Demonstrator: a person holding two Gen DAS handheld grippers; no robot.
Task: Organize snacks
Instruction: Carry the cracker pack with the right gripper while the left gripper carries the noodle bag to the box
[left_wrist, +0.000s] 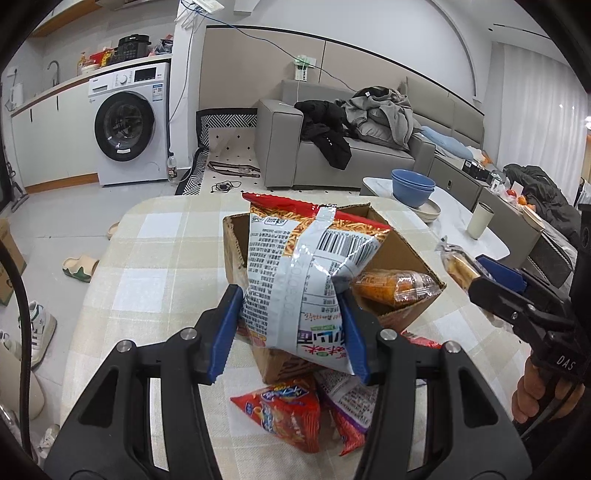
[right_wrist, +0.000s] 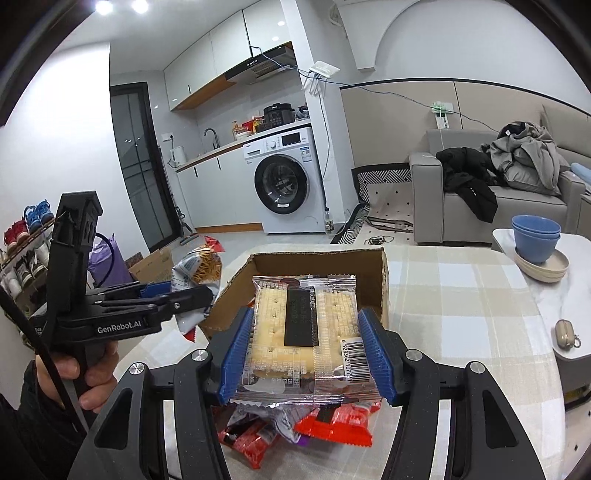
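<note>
The left tool (left_wrist: 291, 325) is pinching a big white and red snack bag (left_wrist: 299, 273) between its blue pads, in the middle of the left wrist view. The bag is hanging in the air in front of an open cardboard box (left_wrist: 402, 254), which is sitting on the checked bench (left_wrist: 155, 266). An orange snack pack (left_wrist: 395, 286) is lying inside the box. The right tool (right_wrist: 306, 347) is pinching a clear cracker pack (right_wrist: 306, 332) by its two sides, low in the middle of the right wrist view, in front of the same box (right_wrist: 325, 266). More red snack bags (right_wrist: 332, 424) are lying in a pile on the bench under the tools. A hand (right_wrist: 88, 373) is gripping the left tool's handle at the lower left of the right wrist view.
</note>
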